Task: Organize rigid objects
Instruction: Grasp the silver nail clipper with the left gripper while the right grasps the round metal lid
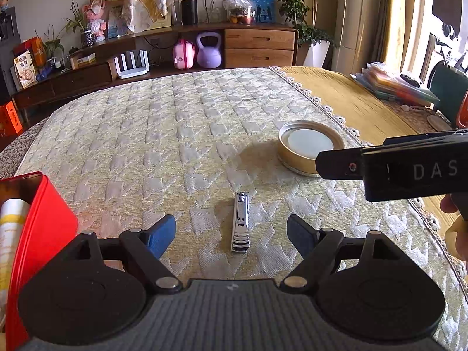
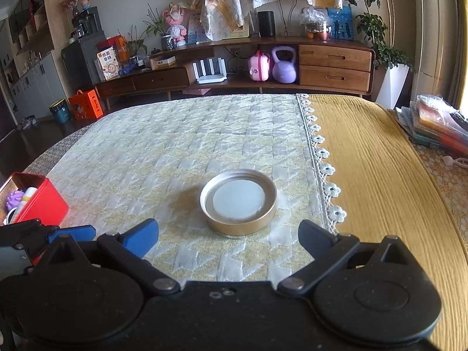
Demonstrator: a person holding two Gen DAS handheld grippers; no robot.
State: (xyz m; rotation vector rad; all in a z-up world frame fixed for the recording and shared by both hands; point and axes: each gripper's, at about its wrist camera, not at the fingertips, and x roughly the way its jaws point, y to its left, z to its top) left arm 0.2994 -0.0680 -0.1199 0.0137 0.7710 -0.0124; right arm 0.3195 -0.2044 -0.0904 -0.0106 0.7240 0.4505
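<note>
A silver nail clipper (image 1: pixel 240 223) lies on the quilted cloth, between and just ahead of my open left gripper (image 1: pixel 231 235). A gold jar lid (image 1: pixel 310 146), upside down with a white liner, lies farther right; in the right wrist view the lid (image 2: pixel 238 202) sits just ahead of my open, empty right gripper (image 2: pixel 228 238). A red tin box (image 1: pixel 38 234) stands at the left, holding a white tube (image 1: pixel 10 234); in the right wrist view the box (image 2: pixel 38 201) also holds a purple item (image 2: pixel 15 199).
The right gripper's black body (image 1: pixel 409 166) reaches in from the right in the left wrist view. A yellow cloth (image 2: pixel 380 175) covers the table's right part, with a stack of coloured packets (image 2: pixel 438 128) at its far right edge. A wooden sideboard (image 2: pixel 263 67) stands beyond the table.
</note>
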